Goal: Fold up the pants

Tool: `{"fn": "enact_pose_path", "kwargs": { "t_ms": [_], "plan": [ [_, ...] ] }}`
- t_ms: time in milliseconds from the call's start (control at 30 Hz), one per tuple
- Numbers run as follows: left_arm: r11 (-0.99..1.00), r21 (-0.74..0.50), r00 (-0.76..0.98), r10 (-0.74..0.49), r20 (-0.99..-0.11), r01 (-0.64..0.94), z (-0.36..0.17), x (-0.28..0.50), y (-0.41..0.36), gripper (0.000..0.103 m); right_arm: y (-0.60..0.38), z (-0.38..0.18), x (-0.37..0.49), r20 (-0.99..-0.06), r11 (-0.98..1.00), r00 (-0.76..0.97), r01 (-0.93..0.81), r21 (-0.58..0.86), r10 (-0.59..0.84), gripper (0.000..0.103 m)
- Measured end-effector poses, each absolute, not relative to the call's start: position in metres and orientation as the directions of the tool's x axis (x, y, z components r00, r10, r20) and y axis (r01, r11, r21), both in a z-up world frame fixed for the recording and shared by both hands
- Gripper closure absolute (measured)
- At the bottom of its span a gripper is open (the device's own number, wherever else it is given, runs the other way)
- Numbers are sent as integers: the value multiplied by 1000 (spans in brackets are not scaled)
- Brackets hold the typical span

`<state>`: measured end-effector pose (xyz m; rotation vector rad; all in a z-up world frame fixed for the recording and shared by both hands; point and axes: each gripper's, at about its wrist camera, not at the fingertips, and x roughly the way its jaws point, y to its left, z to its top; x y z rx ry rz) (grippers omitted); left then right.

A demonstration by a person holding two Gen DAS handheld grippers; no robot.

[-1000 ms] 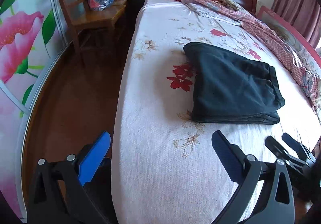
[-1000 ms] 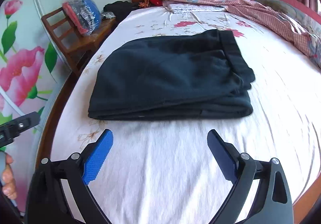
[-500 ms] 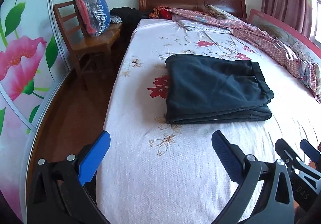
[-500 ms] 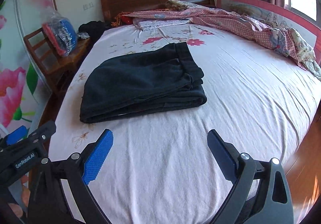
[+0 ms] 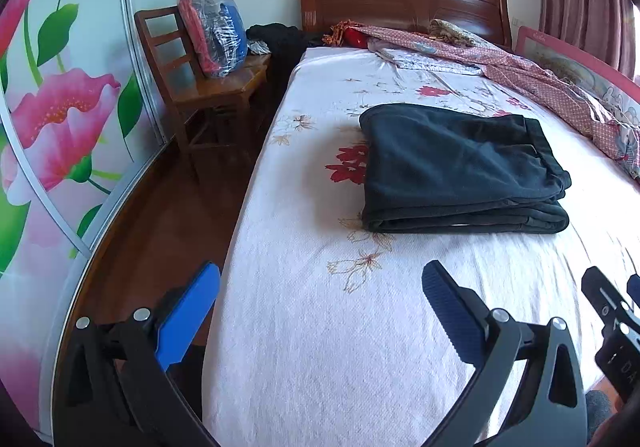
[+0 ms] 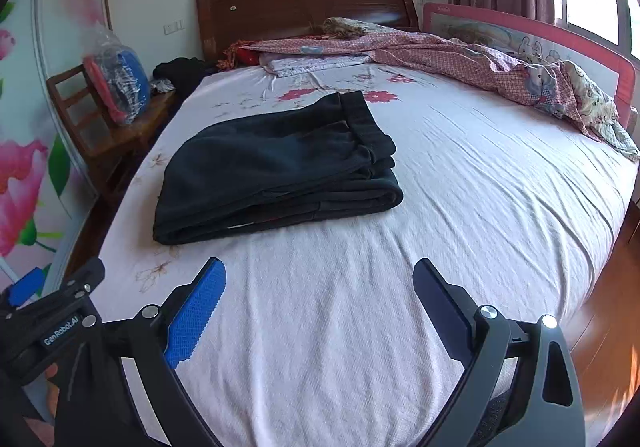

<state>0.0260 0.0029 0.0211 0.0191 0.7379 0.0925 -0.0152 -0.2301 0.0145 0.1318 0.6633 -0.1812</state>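
Wardrobe door: floral panel at far left, clear of the work.
Chair: beside the bed's left edge, carrying a plastic-wrapped bundle.
Left claw: spread wide, holding nothing, hovering above the near left part of the bed with one finger out past the mattress edge.
Bed: white floral sheet, lightly wrinkled; a red checked quilt is bunched along the far right side.
Pants: dark, lying flat mid-bed as a stacked rectangle, waistband end to the right, layered fold edges facing the claws, well apart from both.
Right claw: spread wide, holding nothing, above the near middle of the bed.
Step in hand: judged as the finish, with both claws clear of a bundle that looks folded.
Progress: appears complete or nearly so.
Doing it well: check that the stack lies square; the right end looks slightly uneven where the layers step. If tidying, pinch only the top layer near a corner and draw it level with short, low pulls, so the lower layers do not slide.
Risk: snagging the sheet or dragging the whole stack.
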Motion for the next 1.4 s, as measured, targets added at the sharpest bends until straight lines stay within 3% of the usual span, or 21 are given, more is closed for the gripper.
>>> {"fn": "enact_pose_path", "kwargs": {
  "t_ms": [1400],
  "plan": [
    [999, 12, 730, 42, -682, -46, 27, 22, 2, 2, -211, 15, -15, -641, 988, 766, 134, 78, -53, 9]
  ]
}}
